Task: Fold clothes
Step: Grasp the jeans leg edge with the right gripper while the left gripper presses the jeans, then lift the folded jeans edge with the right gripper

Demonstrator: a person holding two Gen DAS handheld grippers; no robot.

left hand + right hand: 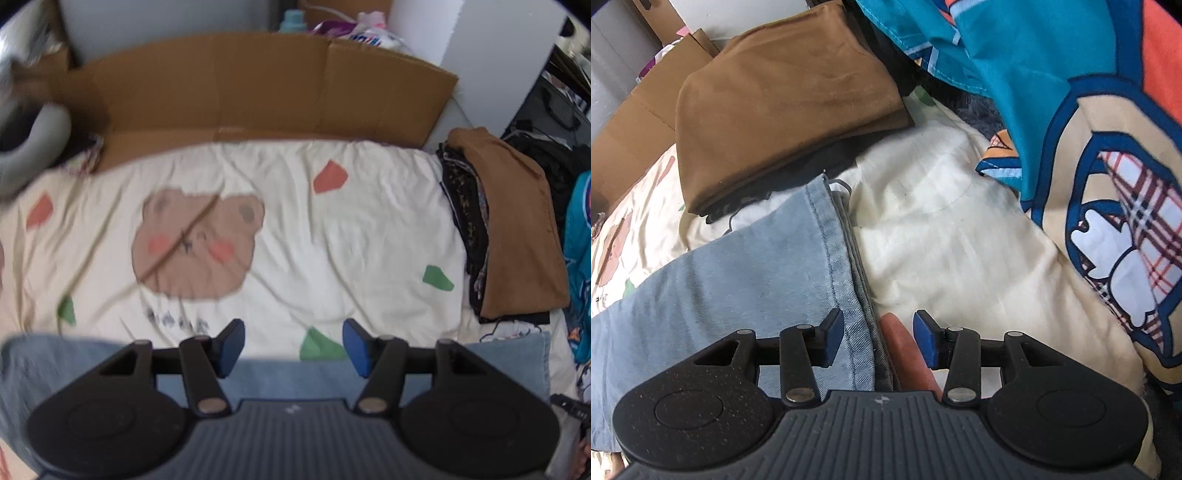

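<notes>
Light blue jeans (288,376) lie flat along the near edge of a cream bedsheet (332,229) printed with a bear. My left gripper (293,343) is open just above the jeans' far edge, with nothing between its blue pads. In the right wrist view the jeans (738,280) end in a stitched hem running up the middle. My right gripper (879,338) is open and straddles that hem, its pads clear of the denim. An orange-red patch of the sheet (905,350) shows beside the hem.
A folded brown garment (517,229) (783,96) tops a stack of dark clothes at the right. A teal cartoon quilt (1071,110) is bunched beyond it. Brown cardboard (258,85) stands along the far side of the bed. A grey rounded object (33,147) sits at the far left.
</notes>
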